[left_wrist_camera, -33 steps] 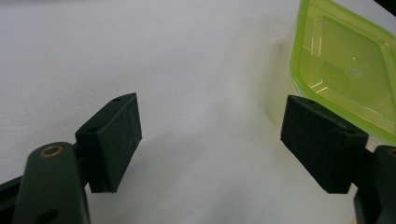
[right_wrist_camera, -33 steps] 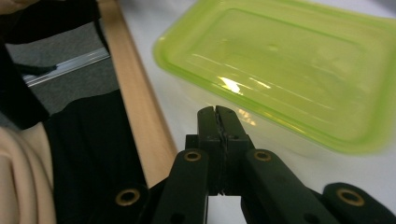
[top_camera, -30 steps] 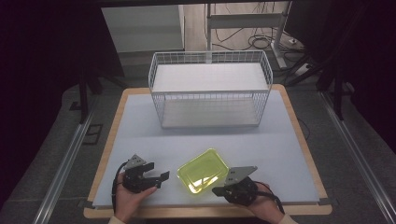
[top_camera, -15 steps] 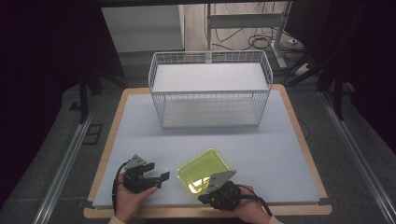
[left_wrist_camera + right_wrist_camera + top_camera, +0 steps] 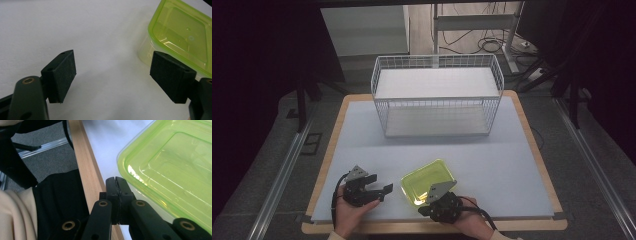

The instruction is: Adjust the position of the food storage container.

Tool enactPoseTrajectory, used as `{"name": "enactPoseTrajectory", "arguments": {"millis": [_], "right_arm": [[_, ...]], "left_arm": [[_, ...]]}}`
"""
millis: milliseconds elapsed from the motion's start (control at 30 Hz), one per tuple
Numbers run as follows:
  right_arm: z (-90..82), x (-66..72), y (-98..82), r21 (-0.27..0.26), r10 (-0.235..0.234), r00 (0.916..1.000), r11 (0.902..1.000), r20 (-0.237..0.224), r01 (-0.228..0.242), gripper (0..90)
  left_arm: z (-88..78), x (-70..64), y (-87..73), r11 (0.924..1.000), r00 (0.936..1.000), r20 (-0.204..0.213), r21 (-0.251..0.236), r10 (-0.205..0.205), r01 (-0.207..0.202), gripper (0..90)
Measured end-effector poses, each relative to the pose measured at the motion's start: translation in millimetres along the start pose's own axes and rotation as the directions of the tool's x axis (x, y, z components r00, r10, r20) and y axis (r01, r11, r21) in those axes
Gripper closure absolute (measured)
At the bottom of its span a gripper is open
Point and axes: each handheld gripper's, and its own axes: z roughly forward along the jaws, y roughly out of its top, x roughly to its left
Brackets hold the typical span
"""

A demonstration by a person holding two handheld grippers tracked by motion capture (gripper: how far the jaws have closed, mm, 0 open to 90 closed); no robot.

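Translucent lime-green plastic container (image 5: 429, 180), rounded-rectangular, glossy, lower centre; my right gripper (image 5: 116, 185) pressed together, empty, beside its rim; my left gripper (image 5: 112, 75) spread wide, empty.

A pale blue-grey mat (image 5: 362, 135) covers a wood-edged table (image 5: 524, 120) standing on grey floor (image 5: 277, 150), with metal rails (image 5: 277, 182) along both sides, a white table frame (image 5: 472, 22) and cables (image 5: 492, 45) behind, and darkness all around.
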Motion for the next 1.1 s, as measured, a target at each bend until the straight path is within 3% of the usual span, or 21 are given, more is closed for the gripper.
{"name": "enactPoseTrajectory", "arguments": {"millis": [400, 733, 1100], "right_arm": [[14.0, -0.9, 9.4, -0.003, 0.05, 0.9968, 0.9988, 0.062, -0.05, 89.7], [22.5, -1.7, 17.6, -0.013, 0.088, 0.9925, 0.9961, 0.085, -0.087, 89.7], [31.5, -2.2, 23.3, -0.014, 0.095, 0.9907, 0.9954, 0.097, -0.094, 89.7]], "left_arm": [[-1.1, 1.8, -0.4, 1.0, 1.0, 0.0, -0.002, -0.009, 0.009, 20.7], [-1.2, 1.8, -0.5, 1.0, 1.0, 0.003, -0.003, -0.009, 0.009, 20.6], [-2.1, 2.2, -0.6, 0.9999, 1.0, 0.005, -0.005, -0.009, 0.009, 20.6]]}}
